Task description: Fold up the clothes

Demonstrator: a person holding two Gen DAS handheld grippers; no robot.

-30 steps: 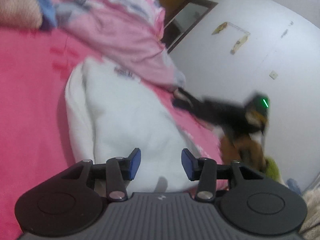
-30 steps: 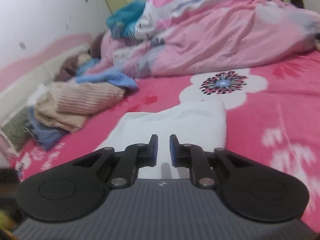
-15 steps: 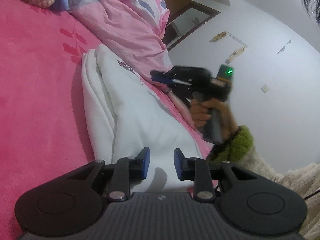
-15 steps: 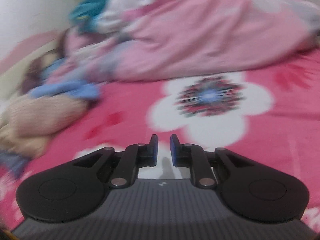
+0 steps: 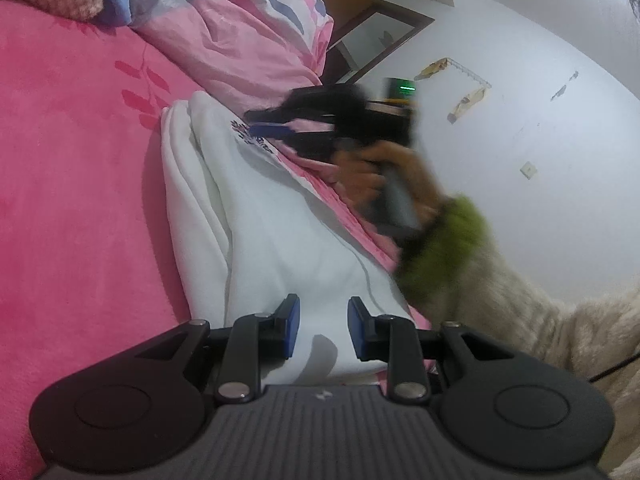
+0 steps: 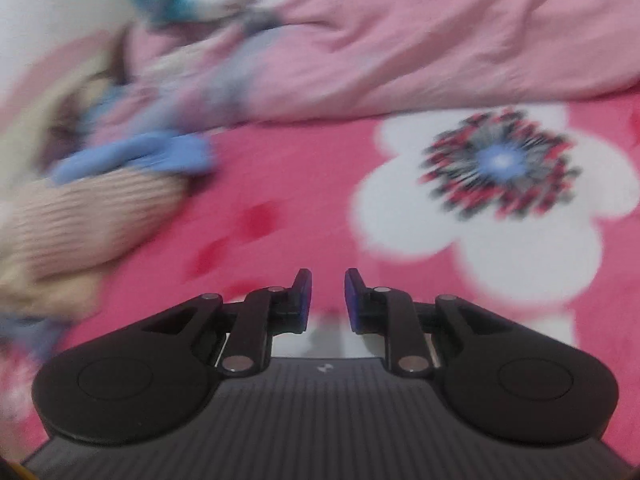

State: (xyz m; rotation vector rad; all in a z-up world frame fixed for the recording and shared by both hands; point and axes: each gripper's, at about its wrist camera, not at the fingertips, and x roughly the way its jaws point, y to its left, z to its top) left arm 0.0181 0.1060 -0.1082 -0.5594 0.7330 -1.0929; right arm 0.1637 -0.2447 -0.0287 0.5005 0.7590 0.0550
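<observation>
Left gripper (image 5: 319, 328) sits low at bottom centre of the left wrist view, pointing slightly down over the near end of the white garment (image 5: 256, 216). Jaws have just been closing; now a narrow gap, blue pads apart, nothing pinched. White cloth shows in the gap, but below the pads, not gripped.

Garment: folded into a long strip, running from bottom centre up to mid frame, lying on the pink bedsheet (image 5: 72, 184). Small dark print near its far end. Its far end is close to the pink duvet (image 5: 248, 40), which is bunched in the upper part of the frame.

Right gripper (image 5: 272, 130) shows in the same view, mid frame, motion-blurred, tips over the far end of the garment near the print. I cannot tell whether they touch the cloth. Right hand (image 5: 360, 176) is wrapped round the handle, with a green cuff (image 5: 444, 248) and a cream fuzzy sleeve (image 5: 520, 312) running to lower right.

Right wrist view: right gripper (image 6: 328, 300) tilted down toward the bed, frame heavily blurred. Jaws have just been opening; small gap, nothing between the pads. A sliver of white lies under the pads at bottom centre; I cannot tell whether it is garment or sheet pattern. Big white flower print (image 6: 500, 208) at right, beige knit (image 6: 80, 224) and blue cloth (image 6: 136, 156) piled at left.
</observation>
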